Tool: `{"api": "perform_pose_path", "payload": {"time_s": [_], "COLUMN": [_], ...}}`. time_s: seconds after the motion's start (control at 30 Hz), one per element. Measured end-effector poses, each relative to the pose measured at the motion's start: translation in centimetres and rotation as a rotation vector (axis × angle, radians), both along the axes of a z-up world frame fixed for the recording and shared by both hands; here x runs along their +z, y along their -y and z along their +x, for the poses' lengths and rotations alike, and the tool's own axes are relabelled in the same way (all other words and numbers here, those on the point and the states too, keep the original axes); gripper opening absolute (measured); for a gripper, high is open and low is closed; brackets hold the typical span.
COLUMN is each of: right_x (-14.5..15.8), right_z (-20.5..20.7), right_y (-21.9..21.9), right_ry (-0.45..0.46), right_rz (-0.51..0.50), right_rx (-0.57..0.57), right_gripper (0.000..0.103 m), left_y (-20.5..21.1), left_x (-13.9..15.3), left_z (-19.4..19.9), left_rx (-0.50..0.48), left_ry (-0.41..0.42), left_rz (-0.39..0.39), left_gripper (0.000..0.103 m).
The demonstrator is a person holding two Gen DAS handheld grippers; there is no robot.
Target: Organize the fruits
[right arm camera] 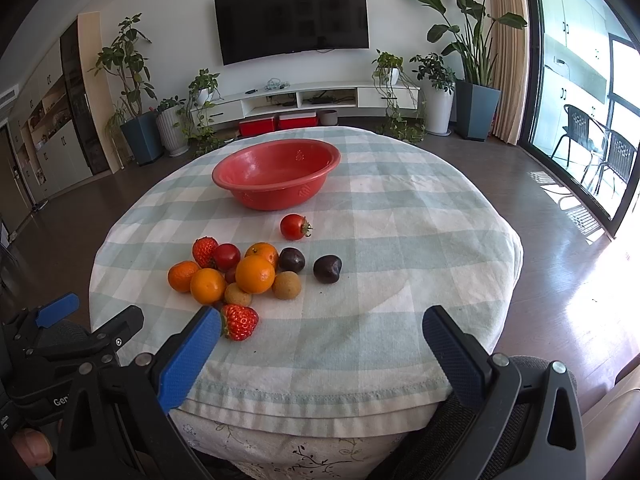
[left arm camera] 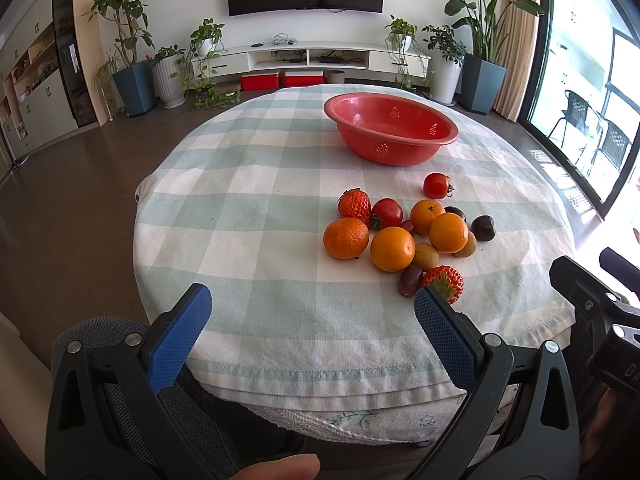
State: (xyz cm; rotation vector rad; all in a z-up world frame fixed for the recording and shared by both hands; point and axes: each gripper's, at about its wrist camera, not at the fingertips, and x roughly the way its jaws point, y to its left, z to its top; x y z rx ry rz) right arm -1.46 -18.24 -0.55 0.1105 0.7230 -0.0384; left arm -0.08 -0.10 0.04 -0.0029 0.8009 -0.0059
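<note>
Both grippers hover at the near edge of a round table, fingers spread wide and holding nothing. The left gripper (left arm camera: 312, 320) frames bare checked tablecloth (left arm camera: 248, 216); its right fingertip sits just in front of a strawberry (left arm camera: 444, 282). The right gripper (right arm camera: 322, 336) has the same strawberry just beside its left fingertip. Beyond lies a cluster of fruit: mandarins (right arm camera: 255, 274), cherry tomatoes, a second strawberry, longans and dark plums (right arm camera: 327, 269). One tomato (right arm camera: 294, 227) sits apart, nearer the empty red colander bowl (right arm camera: 276, 174) further back.

Right tongs (right arm camera: 320, 330) gape (empty) before the fruit pile (right arm camera: 248, 276).
</note>
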Motion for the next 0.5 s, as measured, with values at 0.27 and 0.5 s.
{"api": "perform_pose_path", "payload": {"time_s": [0.27, 0.5], "right_x": [-0.1, -0.2], "right_z": [0.0, 0.1], "right_y": [0.1, 0.2], "right_ry": [-0.001, -0.002], "right_rz": [0.0, 0.002], "right_rx": [0.0, 0.0], "right_gripper": [0.103, 0.103], "left_y": [-0.2, -1.4], "left_x": [0.2, -0.3], "left_z": [0.0, -0.3], "left_rx": [0.001, -0.015], "left_ry": [0.0, 0.025], "left_rz": [0.003, -0.058], "left_gripper": [0.103, 0.103]}}
